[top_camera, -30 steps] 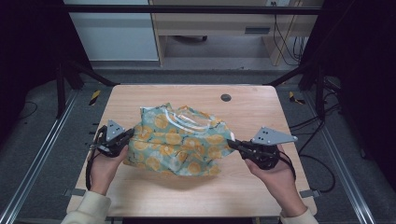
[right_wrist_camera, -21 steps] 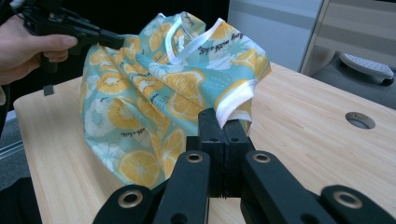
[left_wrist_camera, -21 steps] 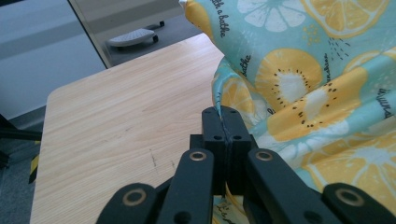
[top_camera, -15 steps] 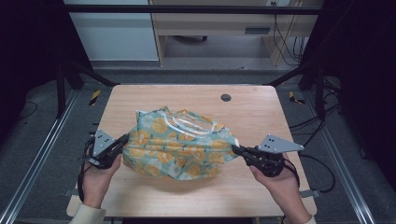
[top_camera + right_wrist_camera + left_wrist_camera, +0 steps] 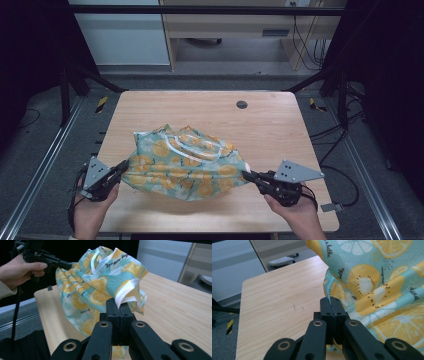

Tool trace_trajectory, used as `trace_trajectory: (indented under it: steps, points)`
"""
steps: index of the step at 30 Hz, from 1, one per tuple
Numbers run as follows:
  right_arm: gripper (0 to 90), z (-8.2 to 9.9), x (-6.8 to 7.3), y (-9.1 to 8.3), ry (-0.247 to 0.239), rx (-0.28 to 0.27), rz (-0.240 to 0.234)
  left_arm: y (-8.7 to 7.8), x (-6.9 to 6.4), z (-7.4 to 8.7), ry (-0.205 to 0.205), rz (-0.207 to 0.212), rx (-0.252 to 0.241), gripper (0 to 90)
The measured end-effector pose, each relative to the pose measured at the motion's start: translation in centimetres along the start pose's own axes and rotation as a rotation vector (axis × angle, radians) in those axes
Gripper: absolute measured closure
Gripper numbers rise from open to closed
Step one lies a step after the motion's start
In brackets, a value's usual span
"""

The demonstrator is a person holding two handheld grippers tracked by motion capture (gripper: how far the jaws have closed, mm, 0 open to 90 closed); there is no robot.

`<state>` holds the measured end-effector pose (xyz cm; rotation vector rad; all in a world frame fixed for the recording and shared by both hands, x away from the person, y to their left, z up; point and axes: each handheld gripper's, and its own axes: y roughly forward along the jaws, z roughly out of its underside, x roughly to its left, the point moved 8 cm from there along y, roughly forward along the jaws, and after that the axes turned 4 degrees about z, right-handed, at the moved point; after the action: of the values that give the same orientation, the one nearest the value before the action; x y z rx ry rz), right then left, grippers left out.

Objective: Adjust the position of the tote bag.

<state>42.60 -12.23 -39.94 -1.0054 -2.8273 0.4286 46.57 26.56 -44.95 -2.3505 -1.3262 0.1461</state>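
Holding: a cloth (image 5: pixel 187 162) printed with orange slices on a pale green ground, stretched between the two grippers above the near half of the table (image 5: pixel 280 125).
Left gripper: the left gripper (image 5: pixel 121 169) sits at the cloth's left end in the high view; in the left gripper view (image 5: pixel 331 306) its jaws are pressed together with a thin edge of the cloth (image 5: pixel 372 287) clamped between them.
Right gripper: the right gripper (image 5: pixel 246 175) sits at the cloth's right end in the high view; in the right gripper view (image 5: pixel 119 306) its jaws are also pressed together, clamped on a white-trimmed corner of the cloth (image 5: pixel 100 285).
Cloth: it hangs bunched and wrinkled between the two grips, with a white band (image 5: pixel 192 147) looping across its upper folds; its lower middle sags close to the wood, though I cannot tell if it touches.
Hands: the left hand (image 5: pixel 92 210) and the right hand (image 5: pixel 295 212) come in from the near edge, each wrapped around its gripper; the right gripper view also shows the left hand (image 5: pixel 18 270) farther off, on its gripper at the cloth's far corner.
Table: light wood, with a small dark round cap (image 5: pixel 242 104) near its far edge, well apart from the cloth.
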Motion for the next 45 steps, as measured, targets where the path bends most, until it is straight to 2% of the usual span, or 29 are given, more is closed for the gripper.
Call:
trace_trajectory:
  steps: [3, 7, 11, 16, 19, 21, 24, 26, 28, 33, 37, 40, 45]
  points:
    - [90.0, 0.4, 0.4, -0.3, -0.004, -0.030, -0.034, -0.4, -0.3, 0.6, 0.007, 0.009, 0.013, 90.0]
    - [90.0, 1.5, 1.0, -0.3, -0.007, -0.030, -0.077, -0.7, -0.5, 1.9, 0.000, 0.027, 0.046, 90.0]
    - [90.0, 2.9, 1.3, -0.1, -0.005, 0.002, -0.121, -0.5, -1.0, 3.2, 0.006, 0.059, 0.112, 90.0]
    - [90.0, 5.0, 1.1, 0.1, -0.014, 0.064, -0.165, 0.5, -1.8, 4.5, 0.055, 0.078, 0.212, 90.0]
    - [90.0, 6.1, 0.9, 0.3, -0.014, 0.095, -0.185, 1.1, -2.0, 5.2, 0.061, 0.091, 0.258, 90.0]
    - [90.0, 6.8, 0.8, 0.7, -0.028, 0.130, -0.186, 1.5, -2.0, 5.9, 0.045, 0.118, 0.297, 90.0]
    - [90.0, 7.8, 0.8, 1.2, -0.063, 0.185, -0.188, 2.1, -1.8, 6.4, 0.042, 0.117, 0.327, 90.0]
    - [90.0, 8.4, 0.7, 1.5, -0.084, 0.216, -0.184, 2.4, -1.9, 6.9, 0.058, 0.124, 0.362, 90.0]
    - [90.0, 8.8, 0.5, 1.8, -0.085, 0.236, -0.182, 2.7, -1.8, 7.0, 0.065, 0.111, 0.375, 90.0]
    - [90.0, 9.7, 0.1, 2.7, -0.080, 0.287, -0.173, 3.7, -1.4, 7.6, 0.061, 0.106, 0.417, 90.0]
    - [90.0, 10.5, -0.4, 3.4, -0.059, 0.326, -0.153, 4.0, -1.1, 7.7, 0.051, 0.101, 0.420, 90.0]
    - [90.0, 10.9, -0.8, 3.8, -0.042, 0.349, -0.135, 4.4, -0.8, 7.6, 0.062, 0.097, 0.409, 90.0]
    - [89.8, 11.4, -1.3, 4.4, -0.032, 0.371, -0.112, 4.9, -0.3, 7.4, 0.033, 0.094, 0.389, 90.0]
